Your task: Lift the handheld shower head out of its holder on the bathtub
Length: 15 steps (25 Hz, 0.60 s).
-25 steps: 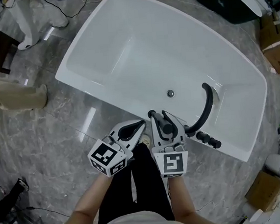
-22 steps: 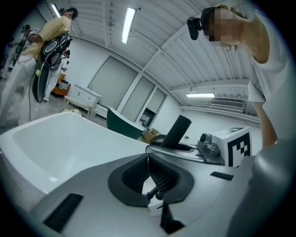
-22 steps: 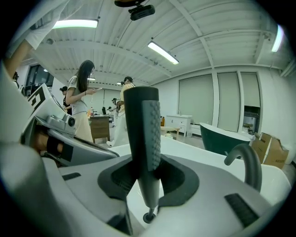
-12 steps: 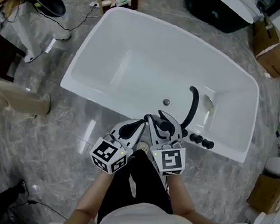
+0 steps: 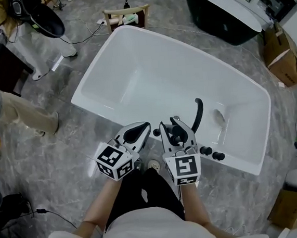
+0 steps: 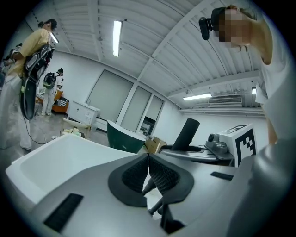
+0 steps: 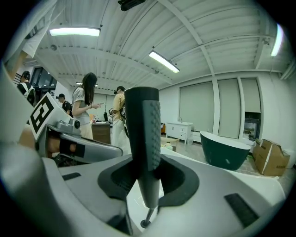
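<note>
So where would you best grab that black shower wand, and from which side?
Take the handheld shower head by its straight handle, about midway, as the right gripper does. Come in roughly level from the person's side of the bathtub, a jaw on each side. It stands upright, slim and stick-shaped, so the pads close squarely across it.

Head view steeply down onto bathtub (image 5: 149,74); gripper views near-level along own jaws; bathtub shared, left view's 8 o'clock

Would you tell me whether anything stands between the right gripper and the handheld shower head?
Nothing visible does: the right gripper grips the handheld shower head by its handle, and the shut left gripper is alongside.
</note>
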{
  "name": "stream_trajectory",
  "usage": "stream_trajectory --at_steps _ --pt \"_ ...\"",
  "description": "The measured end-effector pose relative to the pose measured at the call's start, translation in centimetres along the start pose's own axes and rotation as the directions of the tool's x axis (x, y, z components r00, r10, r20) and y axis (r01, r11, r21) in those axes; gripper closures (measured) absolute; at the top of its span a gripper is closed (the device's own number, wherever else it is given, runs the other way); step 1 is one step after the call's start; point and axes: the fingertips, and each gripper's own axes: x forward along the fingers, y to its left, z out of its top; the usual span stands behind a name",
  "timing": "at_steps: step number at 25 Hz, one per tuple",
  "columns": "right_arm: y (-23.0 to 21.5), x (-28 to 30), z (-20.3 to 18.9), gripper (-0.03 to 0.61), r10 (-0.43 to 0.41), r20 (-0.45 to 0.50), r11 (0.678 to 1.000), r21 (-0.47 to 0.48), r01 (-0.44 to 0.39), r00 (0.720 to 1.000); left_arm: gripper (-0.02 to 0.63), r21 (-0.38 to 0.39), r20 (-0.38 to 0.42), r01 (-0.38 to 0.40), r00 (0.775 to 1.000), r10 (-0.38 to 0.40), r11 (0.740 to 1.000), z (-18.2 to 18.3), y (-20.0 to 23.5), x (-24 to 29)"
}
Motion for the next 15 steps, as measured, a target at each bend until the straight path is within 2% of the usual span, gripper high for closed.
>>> stream_trajectory --at_steps 6,15 --pt "-0.1 -0.6 1.7 0.448 -0.006 -0.023 1.0 0.0 0.006 1.0 0.603 0.035 0.037 0.029 0.999 -0.03 0.999 2.5 -1.2 -0.2" --pt "-0.5 -1.7 6.3 0.448 -0.009 0.053 0.999 -0.049 0.011 0.999 0.603 0.077 0.105 0.065 0.992 -0.073 0.995 5.9 -3.5 -0.7"
